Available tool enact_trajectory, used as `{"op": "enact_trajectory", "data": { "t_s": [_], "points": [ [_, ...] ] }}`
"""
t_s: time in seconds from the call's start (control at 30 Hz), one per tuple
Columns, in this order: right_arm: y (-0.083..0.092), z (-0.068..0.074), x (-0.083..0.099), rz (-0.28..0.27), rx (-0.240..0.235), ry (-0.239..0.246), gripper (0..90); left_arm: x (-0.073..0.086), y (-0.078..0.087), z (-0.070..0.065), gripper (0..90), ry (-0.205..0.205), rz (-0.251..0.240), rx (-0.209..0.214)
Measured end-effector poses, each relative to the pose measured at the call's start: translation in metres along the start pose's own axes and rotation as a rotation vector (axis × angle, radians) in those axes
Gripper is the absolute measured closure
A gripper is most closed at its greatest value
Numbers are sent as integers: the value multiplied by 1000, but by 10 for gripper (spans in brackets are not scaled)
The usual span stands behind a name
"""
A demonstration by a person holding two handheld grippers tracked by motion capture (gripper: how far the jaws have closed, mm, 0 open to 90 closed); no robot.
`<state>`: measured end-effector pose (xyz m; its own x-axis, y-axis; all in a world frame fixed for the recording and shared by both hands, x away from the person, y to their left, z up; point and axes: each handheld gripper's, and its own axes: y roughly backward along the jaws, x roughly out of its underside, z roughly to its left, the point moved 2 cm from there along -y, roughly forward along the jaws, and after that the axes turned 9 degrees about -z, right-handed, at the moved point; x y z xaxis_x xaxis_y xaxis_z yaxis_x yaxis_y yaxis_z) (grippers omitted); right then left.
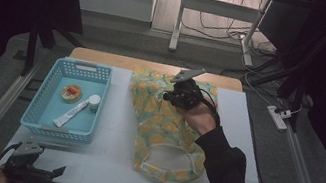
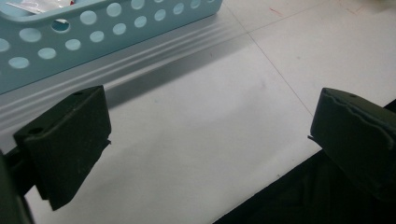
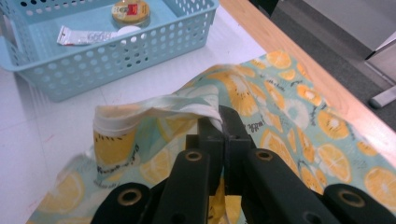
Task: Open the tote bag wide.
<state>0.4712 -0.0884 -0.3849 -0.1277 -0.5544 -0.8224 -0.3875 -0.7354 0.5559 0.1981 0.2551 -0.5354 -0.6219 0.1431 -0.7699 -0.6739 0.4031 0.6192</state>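
Two grippers show in the high view: the right gripper (image 1: 174, 93) hangs over the far end of a lemon-print fabric bag (image 1: 165, 127), which lies lengthwise on the white mat (image 1: 108, 158) of the desk, right of the middle, its open mouth and white handles toward the near edge; the person's dark sleeve (image 1: 222, 173) crosses the bag's right side. The left gripper (image 1: 42, 172) sits low at the near left corner of the desk, just in front of a light-blue perforated basket (image 1: 36, 105) that stands along the left side. In the basket lie a small round tin with a red label (image 1: 71, 92) and, just beside it, a white tube (image 1: 75, 109) with its cap toward the far side. In the left gripper view, the two black jaws stand wide apart with nothing between them, above bare white mat (image 2: 205, 121); the basket's wall (image 2: 93, 28) runs across the top left corner, and dark cloth (image 2: 299, 196) shows at the bottom right. In the right gripper view, the right gripper (image 3: 219, 126) has its jaws pinched tight together on a raised fold of the bag's (image 3: 299, 116) edge, the white-lined hem (image 3: 154, 109) lifted clear of the mat; beyond it stands the basket (image 3: 56, 70) with the tin (image 3: 131, 11) and tube (image 3: 88, 35) inside, and the desk's wooden far edge (image 3: 299, 56) runs along the right.
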Motion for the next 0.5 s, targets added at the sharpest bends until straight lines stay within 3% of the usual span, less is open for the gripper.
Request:
{"op": "enact_trajectory", "data": {
  "t_s": [0.5],
  "points": [
    [-7,6,-50,-35,0,39,888,0,1,0,0,5,-7,-4]
  ]
}}
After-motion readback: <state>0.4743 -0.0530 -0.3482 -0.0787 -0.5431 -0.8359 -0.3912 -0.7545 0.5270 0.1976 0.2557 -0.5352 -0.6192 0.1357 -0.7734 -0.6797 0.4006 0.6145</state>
